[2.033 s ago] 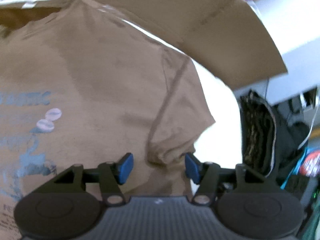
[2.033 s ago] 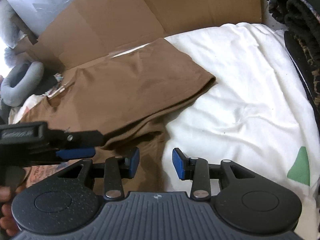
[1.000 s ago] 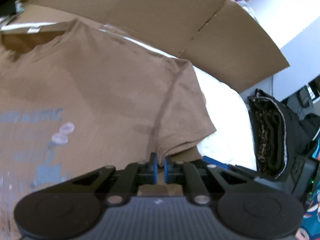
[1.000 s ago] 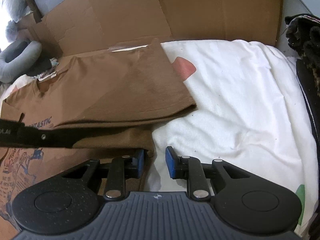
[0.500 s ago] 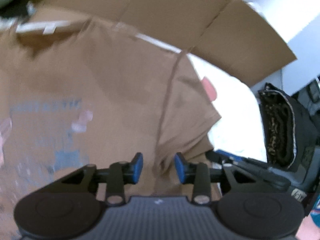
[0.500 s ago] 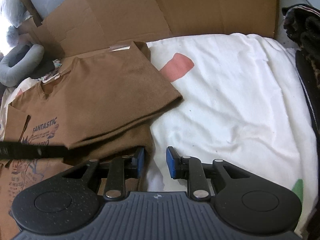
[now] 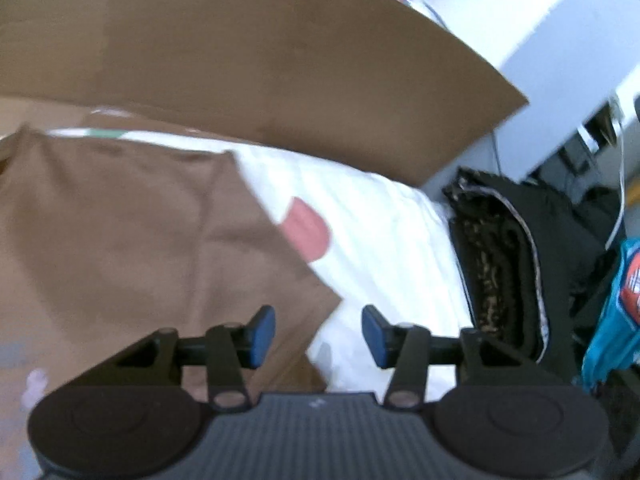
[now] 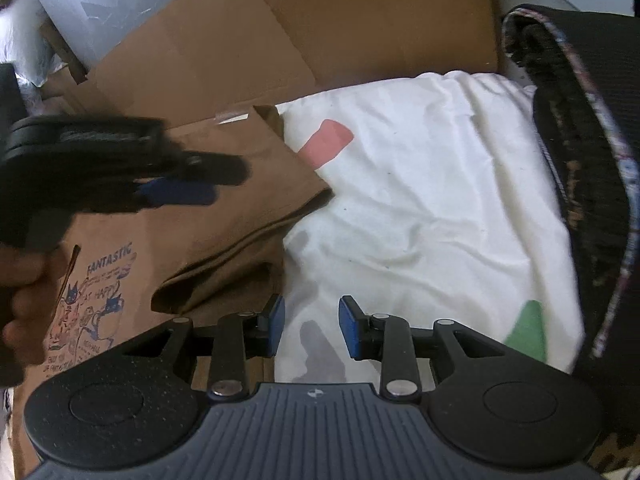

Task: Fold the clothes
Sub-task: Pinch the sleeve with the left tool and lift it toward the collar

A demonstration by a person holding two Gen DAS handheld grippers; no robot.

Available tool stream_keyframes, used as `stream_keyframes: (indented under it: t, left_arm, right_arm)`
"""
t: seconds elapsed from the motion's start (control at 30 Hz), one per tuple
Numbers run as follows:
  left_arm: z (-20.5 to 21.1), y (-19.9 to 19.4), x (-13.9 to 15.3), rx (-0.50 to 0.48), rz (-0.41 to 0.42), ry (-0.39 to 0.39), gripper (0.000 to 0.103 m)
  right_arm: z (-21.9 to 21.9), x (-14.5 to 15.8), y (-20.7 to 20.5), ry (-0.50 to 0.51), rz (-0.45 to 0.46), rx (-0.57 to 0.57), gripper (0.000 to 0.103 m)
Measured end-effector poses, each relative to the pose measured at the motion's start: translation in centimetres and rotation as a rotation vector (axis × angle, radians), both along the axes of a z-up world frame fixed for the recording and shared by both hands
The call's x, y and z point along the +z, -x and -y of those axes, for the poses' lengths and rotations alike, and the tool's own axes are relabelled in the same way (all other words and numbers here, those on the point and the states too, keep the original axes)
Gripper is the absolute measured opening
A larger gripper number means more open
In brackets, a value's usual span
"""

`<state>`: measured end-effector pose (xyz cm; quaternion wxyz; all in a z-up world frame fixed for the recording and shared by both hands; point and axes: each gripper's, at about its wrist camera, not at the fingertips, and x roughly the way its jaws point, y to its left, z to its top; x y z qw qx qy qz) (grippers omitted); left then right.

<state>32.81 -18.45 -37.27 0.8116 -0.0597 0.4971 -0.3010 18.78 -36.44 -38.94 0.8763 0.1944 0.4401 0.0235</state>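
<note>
My left claw (image 7: 319,334) hangs over the right-hand edge of the brown cotton T-shirt (image 7: 120,248), its blue-padded jaws spreading wider with nothing pinched between them; under the gap I see only the shirt's folded corner and bare sheet. My right claw (image 8: 311,330) hovers just past that same edge, its jaws parting too, and between them lies only the white bed sheet (image 8: 420,208), with no cloth caught. The T-shirt lies flat on the sheet, its right sleeve and side folded inward over the body so that a straight fold runs along the edge nearest the bare sheet. On the chest a blue and red cartoon print (image 8: 92,300) reads "FANTASTIC". From my right wrist view, my left claw (image 8: 176,192) shows blurred above the shirt's upper part, gripped by my left hand (image 8: 24,292) at the frame's left edge. The sheet carries a pink patch (image 8: 326,142) just beside the shirt's folded edge and a green patch (image 8: 528,332) well apart from it. A flattened brown cardboard sheet (image 8: 320,32) stands behind the bed, and a dark folded blanket with a patterned trim (image 8: 588,184) lies along the sheet's far right side.
</note>
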Motion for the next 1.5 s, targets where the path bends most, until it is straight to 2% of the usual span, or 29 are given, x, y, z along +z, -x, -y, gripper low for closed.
stream_keyframes:
  t: [0.37,0.53,0.6,0.67,0.73,0.77,0.9,1.07,1.27,1.5]
  left_arm:
    - [4.9,-1.0,-3.1,-0.112,0.036,-0.053,0.051]
    - [5.1,-1.4,-4.8,-0.088,0.026,-0.080,0.049]
    - [5.2,-1.5,-5.1,-0.073,0.036,-0.099,0.040]
    - [5.0,-1.6,-5.3,-0.044,0.040,-0.119,0.023]
    - [4.4,-2.0,-5.4,-0.015,0.024,-0.119,0.012]
    - [4.1,-2.2,-5.4,-0.011,0.012,-0.113,0.011]
    - [3.0,-2.7,-3.8,-0.033,0.013,-0.081,0.007]
    - [-0.5,-4.0,-0.5,-0.002,0.043,-0.027,0.006]
    - [-4.7,-5.3,3.0,0.029,0.074,-0.033,0.006]
    - [-8.8,-6.9,4.2,0.076,0.054,-0.054,0.005]
  right_arm:
    - [0.7,0.5,1.7,-0.023,-0.010,-0.038,0.037]
    - [0.7,0.4,2.5,-0.048,-0.022,-0.065,0.037]
    - [0.7,0.5,2.8,-0.052,-0.026,-0.070,0.038]
    - [0.6,0.5,3.0,-0.048,-0.029,-0.067,0.038]
    - [0.5,0.4,3.1,-0.045,-0.035,-0.066,0.038]
    - [0.4,0.3,3.1,-0.044,-0.038,-0.065,0.038]
    - [0.1,0.7,2.9,-0.040,-0.030,-0.057,0.038]
    - [-0.3,1.6,1.6,-0.032,-0.005,-0.041,0.038]
    - [-0.8,3.1,-1.1,-0.010,0.020,-0.012,0.038]
    - [-1.2,4.5,-4.0,0.008,0.050,0.007,0.038]
